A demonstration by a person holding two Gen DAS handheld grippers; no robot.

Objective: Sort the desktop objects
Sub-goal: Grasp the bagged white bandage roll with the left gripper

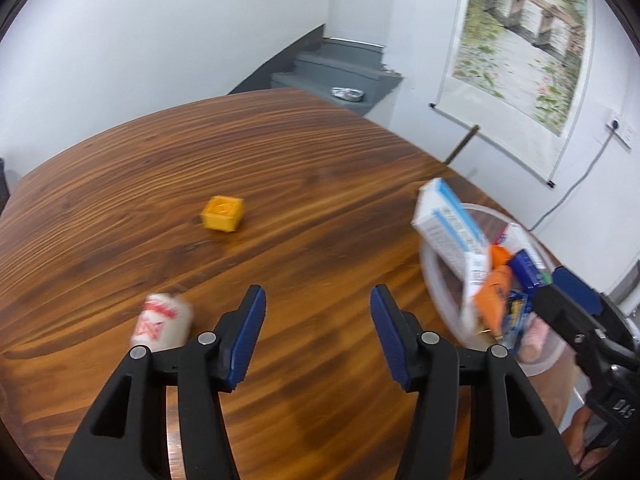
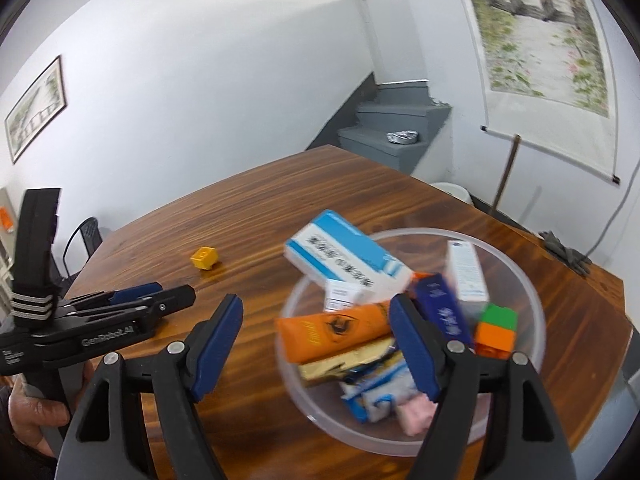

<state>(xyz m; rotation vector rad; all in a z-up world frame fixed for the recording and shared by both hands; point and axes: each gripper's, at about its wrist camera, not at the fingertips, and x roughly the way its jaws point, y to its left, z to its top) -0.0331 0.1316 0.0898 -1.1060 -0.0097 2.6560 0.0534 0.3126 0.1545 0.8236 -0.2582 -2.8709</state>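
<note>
The left gripper (image 1: 318, 312) stands open over the wooden table (image 1: 320, 140) with nothing between its jaws. A white bottle (image 1: 162, 322) with red print lies just left of its left finger, blurred. A yellow block (image 1: 222, 213) sits farther out on the table, well apart from both grippers. The right gripper (image 2: 316, 320) is also open and grasps nothing; it hangs over the near rim of the clear bowl (image 2: 528, 280) at the right of the table. A blue-and-white box (image 2: 344, 258), blurred, tilts on top of the bowl's contents, above an orange tube (image 2: 336, 330), a dark blue box (image 2: 440, 312), a green-and-orange block (image 2: 496, 330) and packets.
</note>
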